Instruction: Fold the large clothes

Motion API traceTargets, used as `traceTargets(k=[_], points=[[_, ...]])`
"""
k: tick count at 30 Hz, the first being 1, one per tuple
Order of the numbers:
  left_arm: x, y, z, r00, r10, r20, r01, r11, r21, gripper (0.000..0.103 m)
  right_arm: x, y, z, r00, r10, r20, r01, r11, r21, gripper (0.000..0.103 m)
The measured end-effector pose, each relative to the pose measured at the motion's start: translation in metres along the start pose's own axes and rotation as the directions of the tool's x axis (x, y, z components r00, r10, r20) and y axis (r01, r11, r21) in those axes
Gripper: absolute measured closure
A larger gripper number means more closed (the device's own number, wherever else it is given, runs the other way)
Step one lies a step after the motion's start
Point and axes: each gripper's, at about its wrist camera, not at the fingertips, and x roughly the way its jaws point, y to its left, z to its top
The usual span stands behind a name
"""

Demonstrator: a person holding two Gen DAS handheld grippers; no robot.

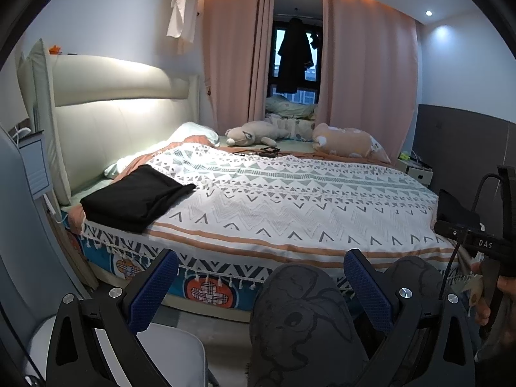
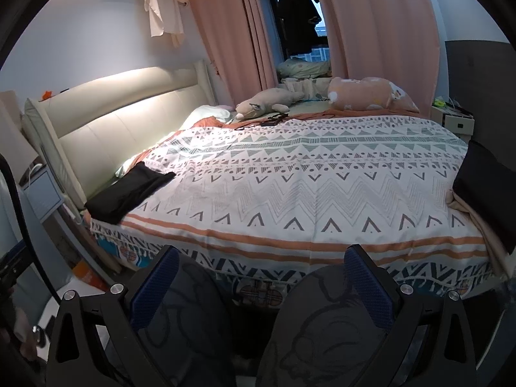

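Observation:
A folded black garment (image 1: 135, 198) lies on the bed's near left corner by the headboard; it also shows in the right wrist view (image 2: 129, 193). A second dark garment (image 2: 487, 187) hangs over the bed's right end, also at the right of the left wrist view (image 1: 454, 209). My left gripper (image 1: 261, 287) is open and empty, held back from the bed's near edge. My right gripper (image 2: 261, 287) is open and empty too, in front of the bed's near edge. The right gripper's body (image 1: 477, 242) shows at the right of the left wrist view.
The patterned bedspread (image 2: 290, 177) covers the bed. A plush toy (image 1: 254, 133), a peach pillow (image 1: 348, 145) and dark cables (image 1: 267, 151) lie at the far side. The person's knees in grey printed trousers (image 1: 300, 325) are below the grippers. A grey chair seat (image 1: 174, 354) sits at lower left.

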Motion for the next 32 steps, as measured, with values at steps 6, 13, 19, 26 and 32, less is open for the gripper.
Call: traceTargets(k=[6, 13, 19, 26, 32], points=[[0.0002, -0.0009, 0.0001, 1.000, 0.000, 0.000, 0.000, 1.000, 0.003, 0.000, 0.0002, -0.0008, -0.0001, 1.000, 0.000, -0.001, 0.000, 1.000, -0.001, 0.000], [0.0002, 0.0001, 0.0001, 1.000, -0.003, -0.002, 0.003, 1.000, -0.003, 0.000, -0.0008, -0.0012, -0.0006, 1.000, -0.002, -0.002, 0.002, 1.000, 0.001, 0.000], [-0.0003, 0.0025, -0.0001, 1.000, -0.006, -0.002, 0.006, 1.000, -0.008, 0.000, -0.0010, -0.0011, -0.0007, 1.000, -0.003, -0.003, 0.003, 1.000, -0.001, 0.000], [-0.0038, 0.0031, -0.0009, 1.000, -0.004, 0.011, 0.004, 1.000, -0.013, 0.001, -0.0014, -0.0047, -0.0040, 1.000, -0.009, -0.010, 0.009, 1.000, 0.010, 0.000], [-0.0094, 0.0022, -0.0008, 1.000, -0.002, 0.029, 0.002, 1.000, -0.006, 0.000, -0.0072, -0.0041, -0.0043, 1.000, -0.017, -0.005, 0.017, 1.000, 0.010, 0.000]])
